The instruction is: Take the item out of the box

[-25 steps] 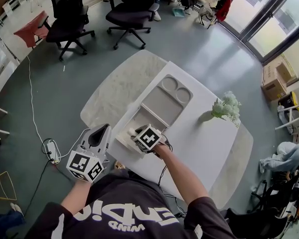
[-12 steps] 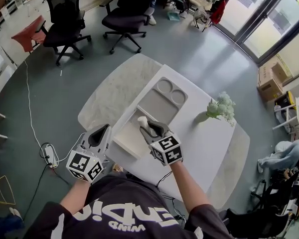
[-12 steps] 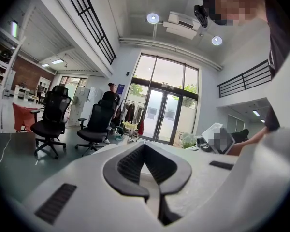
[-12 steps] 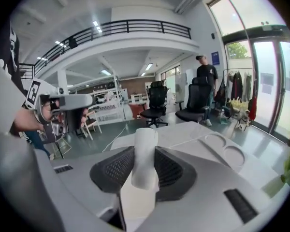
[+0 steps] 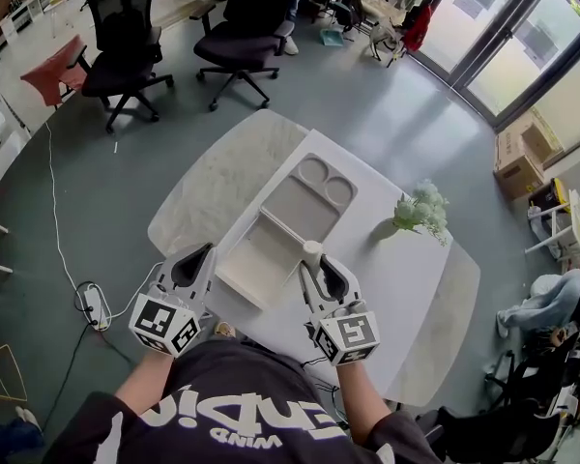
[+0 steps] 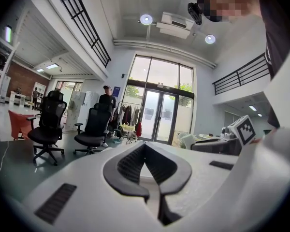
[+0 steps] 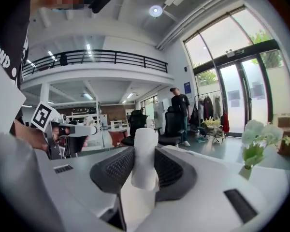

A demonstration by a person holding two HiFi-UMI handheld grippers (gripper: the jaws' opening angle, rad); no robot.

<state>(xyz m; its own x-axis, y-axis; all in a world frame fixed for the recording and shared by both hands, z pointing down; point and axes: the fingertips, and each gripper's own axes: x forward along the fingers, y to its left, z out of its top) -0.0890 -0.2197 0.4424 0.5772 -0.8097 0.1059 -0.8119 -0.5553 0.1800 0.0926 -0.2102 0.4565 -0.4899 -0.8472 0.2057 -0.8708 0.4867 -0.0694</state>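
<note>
The item (image 7: 145, 153) is pinched by the right claw (image 5: 314, 260) above the box (image 5: 256, 264), the left claw (image 6: 144, 148) is pressed together; setting down on the table (image 5: 406, 278) is needed next

Item (image 5: 311, 252): small white rounded cyl., upright, clamped btwn right gripper (image 5: 319, 267) jaws, clear of box, just past its near-right edge. Box (image 5: 254, 264): flat, off-white, open, lid w/ two round recesses folded back, lying on white table (image 5: 406, 269).
</note>
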